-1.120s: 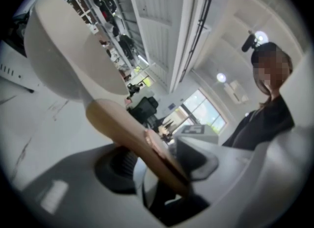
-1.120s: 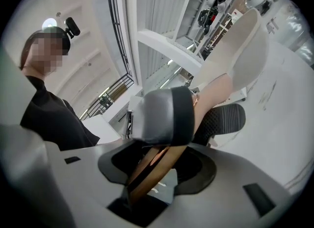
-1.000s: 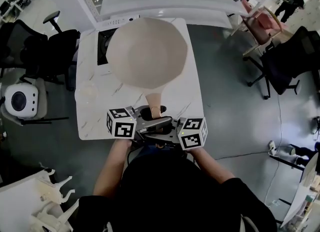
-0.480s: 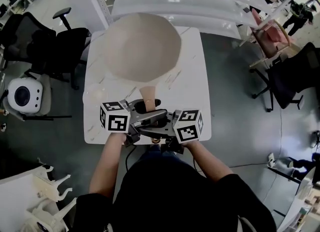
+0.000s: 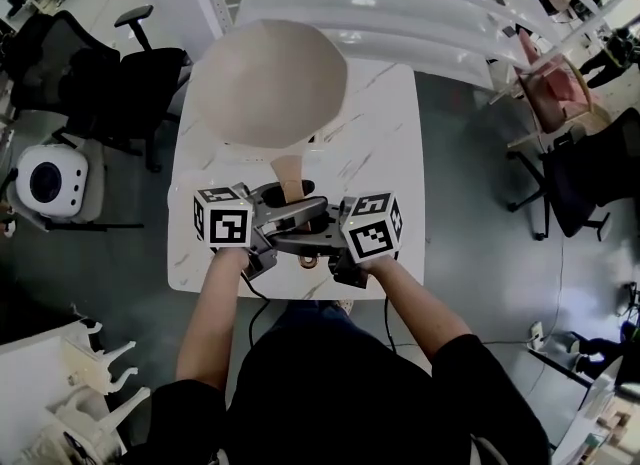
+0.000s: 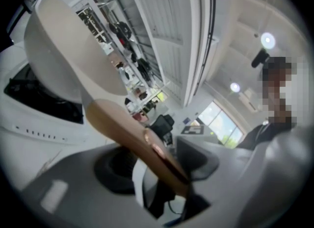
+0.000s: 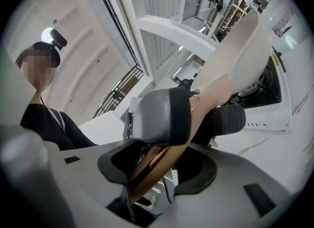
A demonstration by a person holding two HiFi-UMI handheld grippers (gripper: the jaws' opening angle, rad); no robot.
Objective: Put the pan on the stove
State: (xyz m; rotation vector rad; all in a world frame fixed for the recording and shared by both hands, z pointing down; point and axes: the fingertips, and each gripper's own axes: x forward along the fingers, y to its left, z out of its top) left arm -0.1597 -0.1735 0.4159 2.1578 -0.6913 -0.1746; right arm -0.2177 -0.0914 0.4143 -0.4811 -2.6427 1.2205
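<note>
Aloft — beige pan (image 5: 268, 83) over the stove (image 6: 41, 102), handle (image 6: 127, 129) pinched tight in the fingers (image 7: 163, 115) of left gripper (image 6: 157, 161) and right gripper (image 7: 196, 119).

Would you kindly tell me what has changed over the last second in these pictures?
The pan, carried by its handle, moved forward and left over the table, now hiding the stove in the head view. The left gripper and right gripper advanced with it. Unchanged: both stay clamped on the handle; nothing was let go.
</note>
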